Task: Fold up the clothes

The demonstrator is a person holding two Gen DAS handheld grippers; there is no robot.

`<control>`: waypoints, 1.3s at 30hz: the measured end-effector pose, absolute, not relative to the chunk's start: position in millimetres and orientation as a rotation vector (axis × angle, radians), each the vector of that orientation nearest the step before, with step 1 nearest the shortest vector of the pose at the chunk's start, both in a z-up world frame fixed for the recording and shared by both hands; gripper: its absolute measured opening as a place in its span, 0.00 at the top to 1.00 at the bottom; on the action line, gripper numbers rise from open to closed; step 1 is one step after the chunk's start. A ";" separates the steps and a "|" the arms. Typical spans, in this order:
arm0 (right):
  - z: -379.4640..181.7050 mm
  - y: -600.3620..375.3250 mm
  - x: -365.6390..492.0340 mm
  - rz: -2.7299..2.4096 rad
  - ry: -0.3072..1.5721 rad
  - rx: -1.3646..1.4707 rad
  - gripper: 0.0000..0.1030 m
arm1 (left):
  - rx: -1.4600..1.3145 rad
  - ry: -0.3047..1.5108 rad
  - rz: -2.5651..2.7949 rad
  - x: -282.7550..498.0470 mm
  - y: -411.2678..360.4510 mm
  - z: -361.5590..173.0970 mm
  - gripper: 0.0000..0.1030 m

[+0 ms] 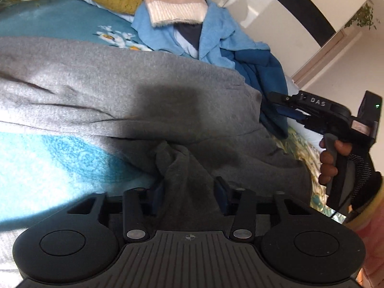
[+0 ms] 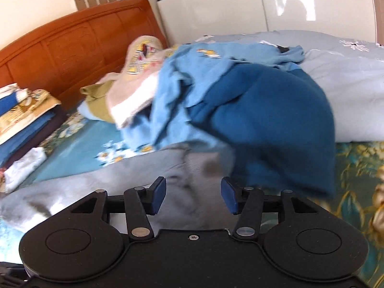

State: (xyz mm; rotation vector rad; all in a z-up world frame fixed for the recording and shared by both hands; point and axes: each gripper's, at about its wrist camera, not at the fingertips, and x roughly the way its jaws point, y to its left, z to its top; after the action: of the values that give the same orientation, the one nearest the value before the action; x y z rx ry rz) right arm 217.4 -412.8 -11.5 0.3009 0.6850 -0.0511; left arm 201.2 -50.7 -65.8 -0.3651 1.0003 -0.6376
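Left claw (image 1: 189, 192) clamped on the grey sweater's (image 1: 120, 84) near fold; sweater runs left-right across the bed (image 1: 36, 19). Right claw (image 2: 193, 195) hangs apart, empty, over its right end.

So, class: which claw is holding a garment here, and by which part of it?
The left claw pinches a bunched fold at the near edge of the grey sweater. The right claw stands open, gripping nothing.

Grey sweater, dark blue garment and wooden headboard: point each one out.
Grey sweater (image 1: 100, 79), left wrist view, on the flat lit stretch of its knit.
Dark blue garment (image 2: 271, 110), right wrist view, on the top of its bulging heap.
Wooden headboard (image 2: 79, 40), right wrist view, on its carved middle panel.
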 end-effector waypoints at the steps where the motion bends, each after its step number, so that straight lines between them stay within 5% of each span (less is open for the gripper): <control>1: -14.8 -421.9 225.9 -0.065 0.707 0.321 0.49 | -0.378 0.991 -0.628 198.4 -48.3 -66.3 0.94; 15: -26.1 -413.7 254.5 0.173 0.722 0.486 0.48 | -0.423 0.966 -0.504 113.8 17.8 -58.8 0.96; 27: -50.7 -425.9 283.7 0.131 0.717 0.774 0.48 | -0.460 0.978 -0.495 115.7 24.3 -60.7 0.95; 28: -53.8 -430.0 283.2 0.091 0.702 0.835 0.50 | -0.458 0.977 -0.495 116.4 24.0 -60.1 0.95; 30: -55.6 -435.4 281.3 0.012 0.674 0.910 0.82 | -0.446 0.970 -0.499 120.2 19.3 -58.7 0.95; 31: -51.6 -435.2 280.3 -0.020 0.666 0.895 0.87 | -0.438 0.962 -0.503 122.3 16.7 -57.6 0.95; 39: -5.3 -439.0 283.1 -0.088 0.503 0.653 0.91 | -0.429 0.959 -0.517 139.2 2.0 -60.4 0.95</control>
State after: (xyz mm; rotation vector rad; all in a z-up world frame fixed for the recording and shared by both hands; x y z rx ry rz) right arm 283.1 -439.0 -5.3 0.6530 0.5026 -0.0876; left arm 139.2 2.0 -60.4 -0.4290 0.9591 -0.5169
